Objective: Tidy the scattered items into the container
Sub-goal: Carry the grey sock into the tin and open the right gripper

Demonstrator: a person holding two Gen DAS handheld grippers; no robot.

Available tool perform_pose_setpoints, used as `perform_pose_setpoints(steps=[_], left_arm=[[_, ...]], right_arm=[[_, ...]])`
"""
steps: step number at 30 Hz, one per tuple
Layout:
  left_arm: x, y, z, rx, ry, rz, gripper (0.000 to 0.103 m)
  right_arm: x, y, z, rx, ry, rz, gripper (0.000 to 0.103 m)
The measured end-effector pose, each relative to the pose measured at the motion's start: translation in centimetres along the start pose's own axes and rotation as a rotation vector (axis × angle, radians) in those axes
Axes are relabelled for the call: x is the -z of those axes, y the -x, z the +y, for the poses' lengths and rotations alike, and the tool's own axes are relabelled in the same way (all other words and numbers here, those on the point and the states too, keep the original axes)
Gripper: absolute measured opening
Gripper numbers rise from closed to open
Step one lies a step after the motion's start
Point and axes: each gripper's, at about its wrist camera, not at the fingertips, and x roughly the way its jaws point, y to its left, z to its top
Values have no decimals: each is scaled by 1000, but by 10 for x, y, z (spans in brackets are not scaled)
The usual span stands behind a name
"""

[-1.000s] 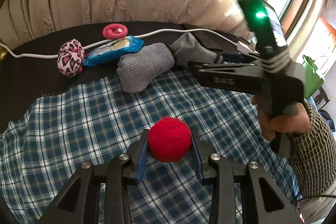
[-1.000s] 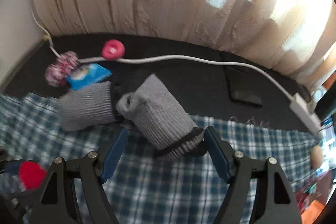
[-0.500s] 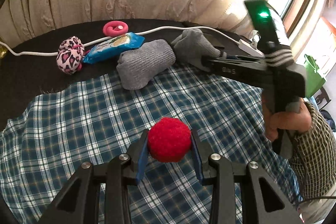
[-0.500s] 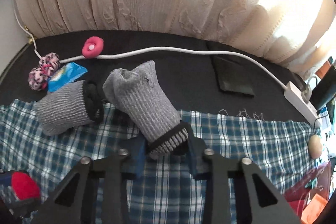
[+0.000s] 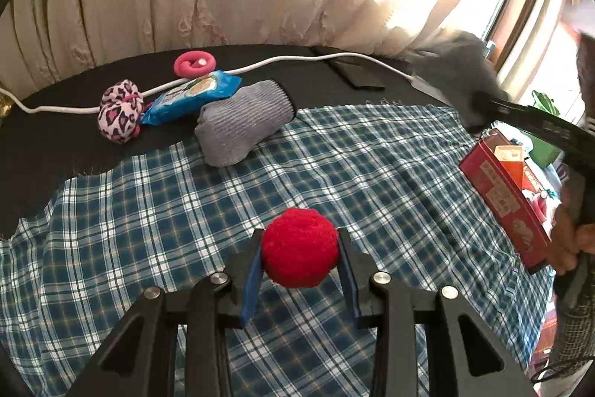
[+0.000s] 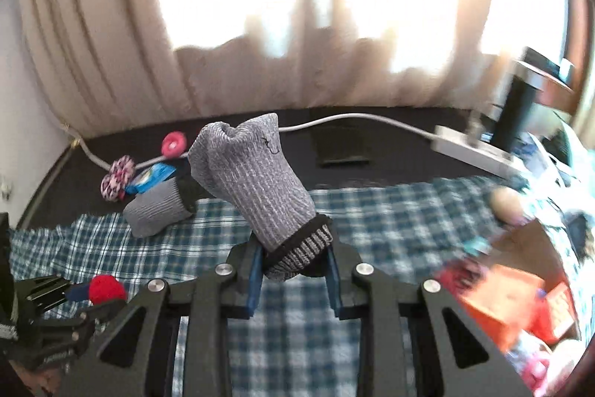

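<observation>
A red cardboard box sits open at the right edge of the plaid cloth, holding orange and pink items too blurred to identify. The right gripper, gripped by a bare hand in a checked sleeve, is raised beside the box and angled downward, its blue pads clamped on the banded cuff of a grey sock; the sock's long axis rises away from the jaws, toe end tilted up and to the left. The left gripper hangs low over the cloth, fingers closed on a red pom-pom ball. A second grey sock, a blue snack packet, a leopard-print scrunchie and a pink ring lie near the cloth's far edge.
</observation>
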Motion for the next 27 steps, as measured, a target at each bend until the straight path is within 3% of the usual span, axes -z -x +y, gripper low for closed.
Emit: perform_pose_setpoints(steps=[7, 12, 22, 27], left_arm=[[3, 4, -17, 6, -42, -8, 38], [4, 9, -30, 5, -69, -16, 38], [6, 33, -64, 10, -125, -52, 38], [3, 42, -83, 32, -144, -72, 38]], right_arm=[[20, 60, -93, 185, -153, -44, 31], [29, 74, -150, 312, -212, -12, 31], [30, 35, -188, 412, -169, 120, 31], [29, 19, -188, 417, -155, 162, 45]])
